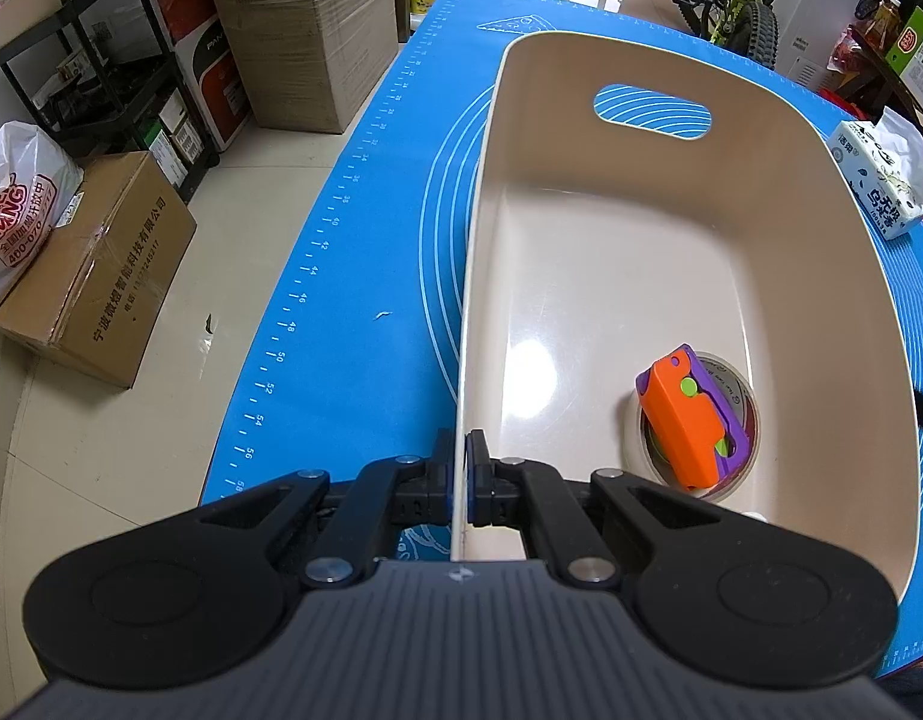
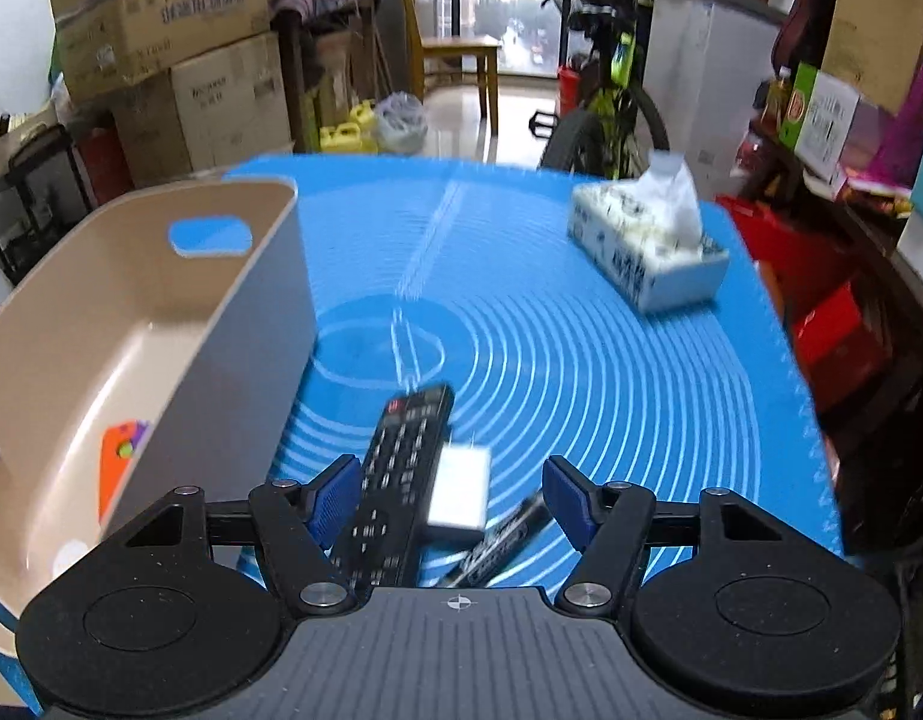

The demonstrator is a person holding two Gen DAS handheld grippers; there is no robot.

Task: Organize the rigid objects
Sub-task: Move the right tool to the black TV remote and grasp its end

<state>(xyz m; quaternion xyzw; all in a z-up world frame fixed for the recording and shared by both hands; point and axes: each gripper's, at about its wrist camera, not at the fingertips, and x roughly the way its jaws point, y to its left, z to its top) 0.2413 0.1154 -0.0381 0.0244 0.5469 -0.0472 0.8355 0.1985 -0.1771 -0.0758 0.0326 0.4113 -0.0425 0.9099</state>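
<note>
My left claw (image 1: 466, 468) pinches the bin (image 1: 671, 276) wall, toy (image 1: 692, 420) inside; my right claw (image 2: 455, 498) hangs spread over the remote (image 2: 395, 480) beside the bin, and the white block (image 2: 459, 495) touching it could snag my grab

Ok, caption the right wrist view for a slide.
Open right gripper over remote, white block and marker.
</note>
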